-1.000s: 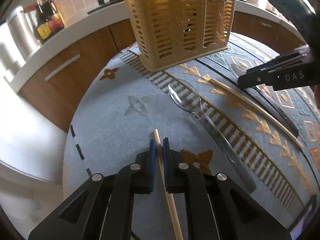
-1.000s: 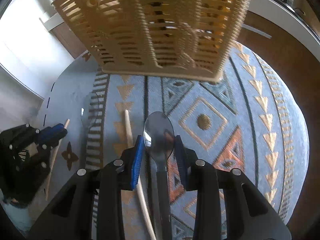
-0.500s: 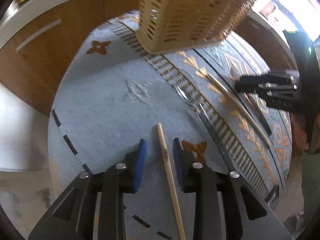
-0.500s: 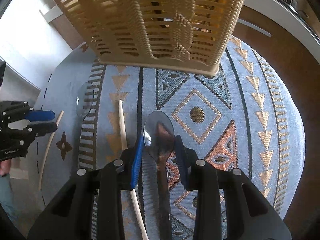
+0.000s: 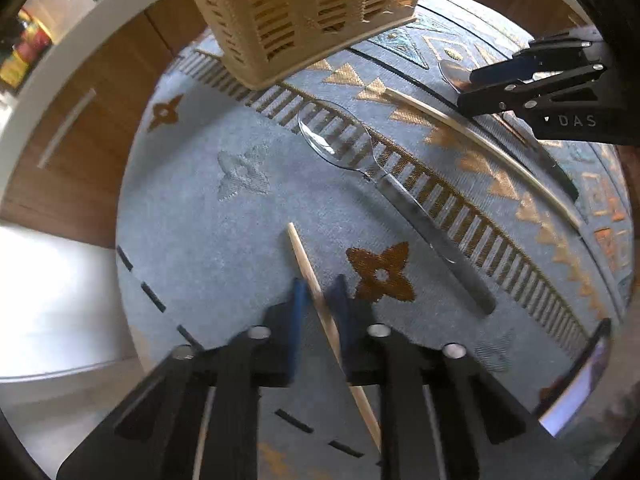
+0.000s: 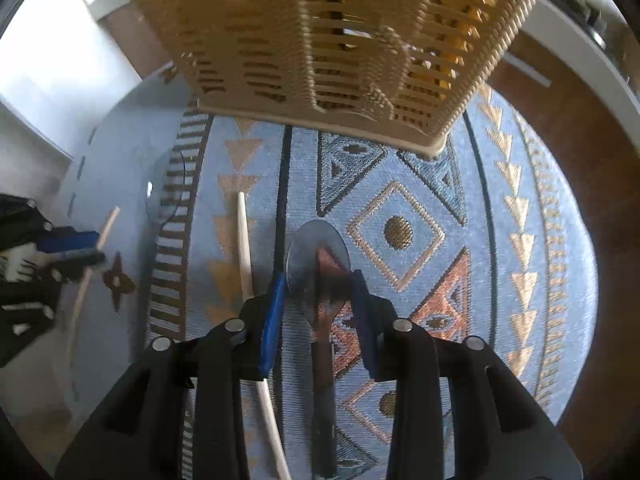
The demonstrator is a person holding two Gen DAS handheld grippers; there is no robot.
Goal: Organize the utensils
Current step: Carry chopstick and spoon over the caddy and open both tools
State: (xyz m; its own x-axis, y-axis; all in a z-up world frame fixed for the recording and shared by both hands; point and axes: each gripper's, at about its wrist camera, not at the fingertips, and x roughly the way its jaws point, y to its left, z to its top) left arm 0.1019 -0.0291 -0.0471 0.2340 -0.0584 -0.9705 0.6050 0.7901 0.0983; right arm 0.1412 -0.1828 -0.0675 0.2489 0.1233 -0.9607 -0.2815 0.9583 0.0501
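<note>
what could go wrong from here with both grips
1. The left hand-held gripper pinches the chopstick near one end, so the long free end may swing or slip when lifted.
2. The right hand-held gripper straddles the metal spoon at its rounded bowl, which may pop out of the pads.

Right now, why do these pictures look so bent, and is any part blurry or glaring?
Both views are fisheye, so the round patterned mat bulges and dark corners frame it. Left wrist view: sharp mid-frame, the left gripper smeared, white glare on the floor at left. Right wrist view: the basket is streaked, and the metal spoon mirrors the mat.
</note>
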